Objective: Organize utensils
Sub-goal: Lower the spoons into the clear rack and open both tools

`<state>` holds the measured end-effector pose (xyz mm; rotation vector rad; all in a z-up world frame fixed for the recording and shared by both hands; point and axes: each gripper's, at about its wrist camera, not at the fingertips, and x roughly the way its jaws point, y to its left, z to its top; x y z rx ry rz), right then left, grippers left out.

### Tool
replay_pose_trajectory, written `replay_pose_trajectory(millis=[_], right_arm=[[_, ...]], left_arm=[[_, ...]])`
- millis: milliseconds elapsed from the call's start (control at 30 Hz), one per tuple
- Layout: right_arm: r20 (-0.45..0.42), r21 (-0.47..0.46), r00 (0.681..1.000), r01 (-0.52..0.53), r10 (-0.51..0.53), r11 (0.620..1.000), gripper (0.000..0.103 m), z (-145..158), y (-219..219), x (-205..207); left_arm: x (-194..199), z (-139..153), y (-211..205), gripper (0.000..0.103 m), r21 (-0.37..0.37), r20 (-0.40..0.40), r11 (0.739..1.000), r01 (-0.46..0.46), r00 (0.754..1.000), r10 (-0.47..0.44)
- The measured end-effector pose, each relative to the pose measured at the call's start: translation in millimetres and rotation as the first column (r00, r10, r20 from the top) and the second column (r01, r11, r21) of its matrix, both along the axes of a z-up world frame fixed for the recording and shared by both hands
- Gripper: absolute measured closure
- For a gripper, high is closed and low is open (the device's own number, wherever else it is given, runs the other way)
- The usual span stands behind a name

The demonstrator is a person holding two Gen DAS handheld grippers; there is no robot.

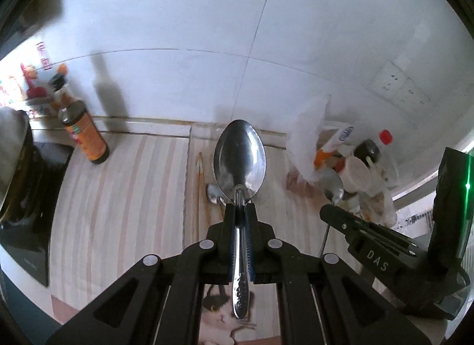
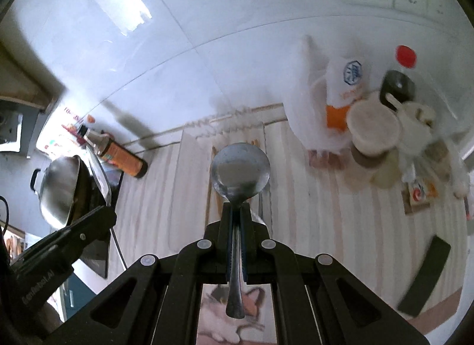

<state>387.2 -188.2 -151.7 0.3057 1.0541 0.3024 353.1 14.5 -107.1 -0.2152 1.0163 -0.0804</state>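
Note:
My left gripper (image 1: 240, 205) is shut on the neck of an oval steel spoon (image 1: 240, 159), held bowl-forward above the striped counter. My right gripper (image 2: 236, 207) is shut on the neck of a round steel spoon (image 2: 240, 168), also held above the counter. The right gripper (image 1: 334, 210) shows at the right of the left wrist view with its spoon bowl (image 1: 333, 186) sticking out. The left gripper's body (image 2: 74, 226) shows at the left of the right wrist view. Another spoon (image 1: 214, 193) and chopsticks (image 1: 201, 173) lie on the counter below.
A brown sauce bottle (image 1: 86, 131) stands at the back left by the tiled wall. A wok (image 2: 59, 188) sits on a black cooktop (image 1: 32, 217) at the left. A white bag (image 2: 326, 99), jars (image 2: 373, 131) and bottles crowd the back right. A dark flat object (image 2: 423, 274) lies at the right.

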Motion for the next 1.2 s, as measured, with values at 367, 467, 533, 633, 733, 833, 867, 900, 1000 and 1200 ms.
replay_pose_trajectory(millis=[367, 467, 533, 633, 733, 833, 867, 900, 1000, 1200], right_arm=[[-0.119, -0.016, 0.993, -0.021, 0.019, 1.0, 0.099, -61.9, 26.9, 92.0], [-0.148, -0.027, 0.989, -0.032, 0.028, 0.999, 0.099, -80.4, 32.8, 107.1], [-0.163, -0.031, 0.986, -0.039, 0.034, 0.999, 0.099, -89.9, 36.3, 115.0], [-0.176, -0.037, 0.983, -0.054, 0.047, 0.998, 0.099, -99.7, 40.3, 119.9], [-0.191, -0.044, 0.98, -0.068, 0.059, 0.997, 0.098, -105.7, 44.2, 121.4], [-0.209, -0.048, 0.976, -0.078, 0.066, 0.996, 0.097, -108.7, 49.2, 122.5], [-0.212, -0.051, 0.975, -0.076, 0.064, 0.996, 0.096, -108.3, 49.0, 122.0], [-0.212, -0.048, 0.975, -0.073, 0.061, 0.996, 0.091, -106.5, 48.0, 120.7], [-0.199, -0.063, 0.979, -0.064, 0.051, 0.996, 0.07, -99.7, 45.1, 114.6], [-0.113, -0.195, 0.993, -0.034, 0.012, 0.98, 0.039, -79.7, 36.3, 87.3]], left_arm=[[105.3, -73.0, 6.3, 0.099, -0.042, -0.212, 0.999, -0.014, 0.977, 0.005], [121.0, -95.3, 12.2, 0.099, -0.058, -0.263, 0.998, -0.027, 0.965, 0.01], [127.3, -107.0, 16.3, 0.099, -0.087, -0.295, 0.995, -0.038, 0.955, 0.011], [130.8, -118.8, 22.1, 0.099, -0.113, -0.33, 0.992, -0.054, 0.944, 0.014], [130.7, -122.9, 24.2, 0.099, -0.126, -0.349, 0.99, -0.062, 0.937, 0.014], [127.8, -117.9, 26.6, 0.098, -0.115, -0.348, 0.991, -0.073, 0.937, 0.028], [127.0, -115.6, 26.8, 0.098, -0.109, -0.347, 0.991, -0.076, 0.937, 0.034], [125.9, -114.0, 28.3, 0.097, -0.094, -0.348, 0.992, -0.079, 0.937, 0.042], [117.7, -105.2, 31.3, 0.093, -0.069, -0.337, 0.994, -0.09, 0.939, 0.062], [84.1, -81.1, 30.2, 0.023, 0.159, -0.189, 0.98, -0.116, 0.971, 0.146]])
